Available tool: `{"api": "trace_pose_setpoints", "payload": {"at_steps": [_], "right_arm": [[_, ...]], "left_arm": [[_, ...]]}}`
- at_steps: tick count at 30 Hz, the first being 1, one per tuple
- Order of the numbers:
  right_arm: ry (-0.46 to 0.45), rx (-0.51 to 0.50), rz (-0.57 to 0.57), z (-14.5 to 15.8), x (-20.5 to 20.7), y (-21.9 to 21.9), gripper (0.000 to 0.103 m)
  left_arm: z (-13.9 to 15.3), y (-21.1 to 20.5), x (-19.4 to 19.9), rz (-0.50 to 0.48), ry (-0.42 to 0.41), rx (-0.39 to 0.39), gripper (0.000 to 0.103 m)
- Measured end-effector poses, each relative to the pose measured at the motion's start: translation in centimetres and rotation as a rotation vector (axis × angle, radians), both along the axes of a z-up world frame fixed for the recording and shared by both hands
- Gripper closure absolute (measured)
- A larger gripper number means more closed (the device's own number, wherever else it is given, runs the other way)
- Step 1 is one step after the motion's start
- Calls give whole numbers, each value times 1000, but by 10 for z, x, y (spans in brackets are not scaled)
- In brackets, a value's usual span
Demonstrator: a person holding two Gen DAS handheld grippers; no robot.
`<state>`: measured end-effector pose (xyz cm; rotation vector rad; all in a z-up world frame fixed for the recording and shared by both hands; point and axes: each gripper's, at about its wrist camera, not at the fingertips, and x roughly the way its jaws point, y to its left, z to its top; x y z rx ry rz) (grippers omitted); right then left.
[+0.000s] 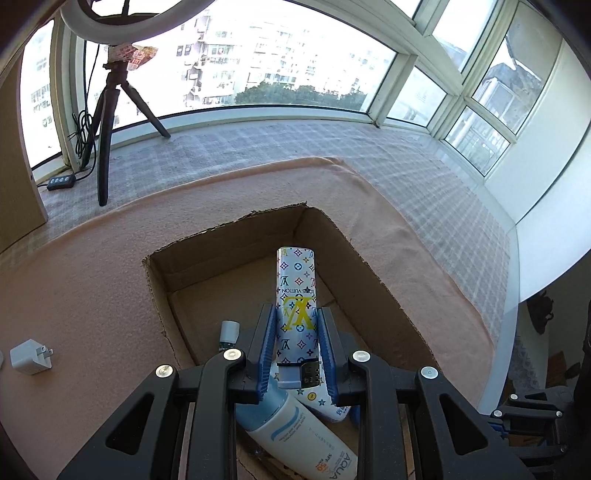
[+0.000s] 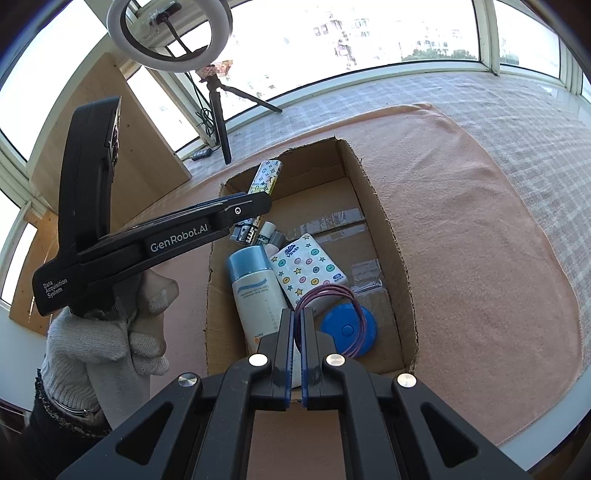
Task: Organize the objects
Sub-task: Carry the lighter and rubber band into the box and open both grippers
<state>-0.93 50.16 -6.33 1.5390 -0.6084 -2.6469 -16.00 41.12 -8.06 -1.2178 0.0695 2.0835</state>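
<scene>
Ring light [image 2: 170, 33] on tripod [image 1: 110, 122], checked cloth [image 1: 258, 147], windows [image 1: 280, 55]

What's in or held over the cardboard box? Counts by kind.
Patterned lighter, in left gripper: 1
Sunscreen bottle: 1
Tissue pack: 1
Small bottles: 2
Blue tape measure: 1
Purple loop, in right gripper: 1
Total: 7

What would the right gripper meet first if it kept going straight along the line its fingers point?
Probably the tissue pack in the cardboard box. The right gripper, shut on the purple hair tie, aims at it; the sunscreen bottle lies just left. Depth is unclear.
</scene>
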Motion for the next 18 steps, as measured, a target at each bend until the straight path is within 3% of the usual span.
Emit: {"api": "trace_pose_setpoints", "payload": {"at_steps": [2, 3, 5, 7, 18], "right_arm": [[-5, 2, 15, -1, -2, -1, 99], [-8, 4, 18, -1, -2, -2, 98], [-16, 1, 34, -2, -3, -5, 78], [2, 22, 32, 1, -1, -8, 60], [3, 18, 40, 2, -1, -23, 59]], "left_arm": [[-1, 3, -1, -20, -15, -1, 75], [-1, 3, -1, -17, -13, -8, 63], [1, 1, 0, -6, 4, -7, 54], [2, -2, 0, 1, 3, -8, 54], [2, -43, 1, 30, -12, -18, 54]]}}
